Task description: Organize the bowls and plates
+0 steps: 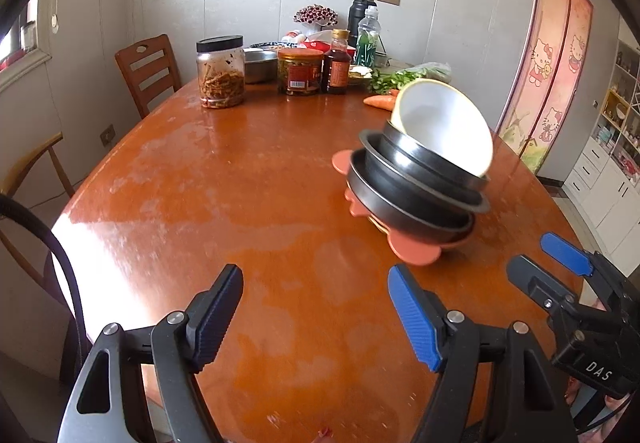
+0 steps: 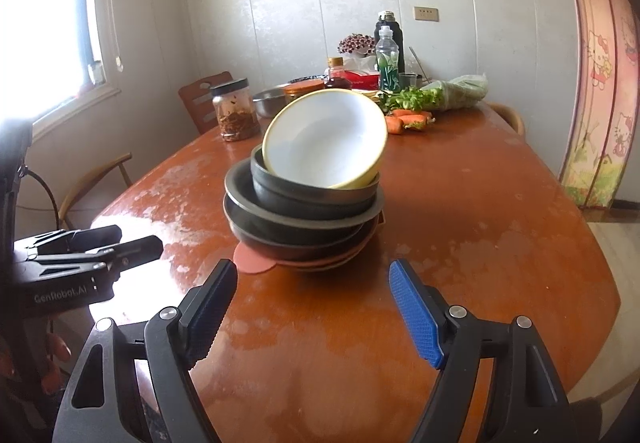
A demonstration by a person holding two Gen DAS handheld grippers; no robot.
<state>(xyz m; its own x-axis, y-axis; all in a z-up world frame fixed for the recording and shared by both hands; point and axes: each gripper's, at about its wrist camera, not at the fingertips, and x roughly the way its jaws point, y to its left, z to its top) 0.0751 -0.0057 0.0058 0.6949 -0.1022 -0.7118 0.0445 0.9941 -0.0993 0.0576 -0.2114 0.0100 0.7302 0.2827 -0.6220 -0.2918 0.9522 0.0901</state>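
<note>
A stack of dishes stands on the brown table [image 1: 248, 179]. A white bowl [image 1: 444, 127] with a yellow rim lies tilted on top of black bowls [image 1: 404, 183], which rest on orange plates [image 1: 414, 251]. In the right wrist view the white bowl [image 2: 326, 139] tips toward me above the black bowls [image 2: 304, 207] and orange plates [image 2: 256, 259]. My left gripper [image 1: 316, 293] is open and empty, left of the stack. My right gripper [image 2: 312, 293] is open and empty, just in front of the stack. The right gripper also shows in the left wrist view [image 1: 540, 263].
At the far end of the table stand a jar of pickles [image 1: 220, 73], a red-lidded jar [image 1: 300, 71], a sauce bottle [image 1: 337, 63], a steel bowl [image 1: 258, 65], a green bottle [image 1: 367, 39], carrots [image 2: 408, 121] and greens [image 2: 452, 91]. Wooden chairs [image 1: 148, 71] stand around it.
</note>
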